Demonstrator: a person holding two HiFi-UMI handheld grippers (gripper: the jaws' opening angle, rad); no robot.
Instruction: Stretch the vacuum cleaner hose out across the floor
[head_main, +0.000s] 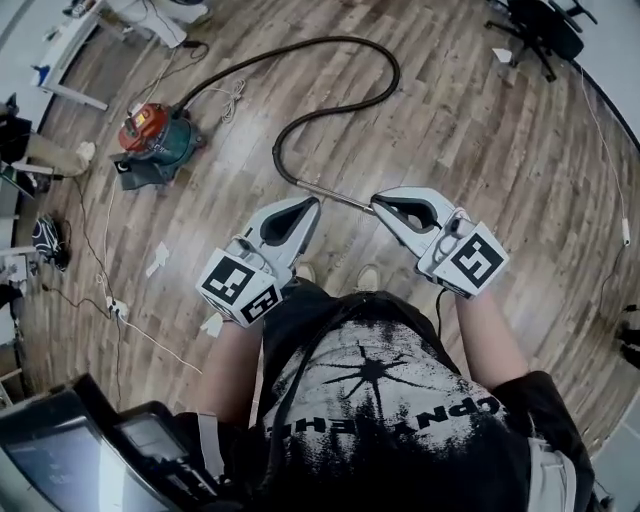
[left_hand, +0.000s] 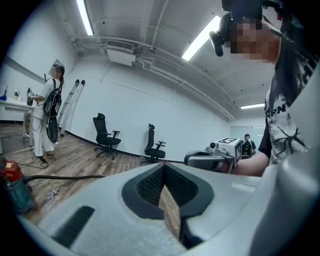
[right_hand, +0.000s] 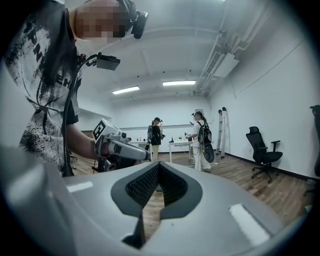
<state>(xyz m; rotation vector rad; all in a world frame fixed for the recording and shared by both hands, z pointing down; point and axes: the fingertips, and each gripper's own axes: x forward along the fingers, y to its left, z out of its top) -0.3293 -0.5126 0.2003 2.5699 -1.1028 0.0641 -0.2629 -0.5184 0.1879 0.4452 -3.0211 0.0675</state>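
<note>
On the wooden floor (head_main: 480, 130) in front of me lies the vacuum cleaner hose (head_main: 340, 40), and it is not straight. From the red and green vacuum cleaner (head_main: 150, 140) at the far left it goes in a wide arc to the right, bends back and ends in a thin metal tube (head_main: 330, 192). In the head view the near end of this tube shows between the tips of my two tongs, closer to the right one. My left tongs (head_main: 312, 204) are pressed together and hold nothing. My right tongs (head_main: 378, 206) are pressed together too, also with nothing in them. Both point forward, side by side, a little apart. Two black office chairs (left_hand: 106, 137) stand near the white wall
</note>
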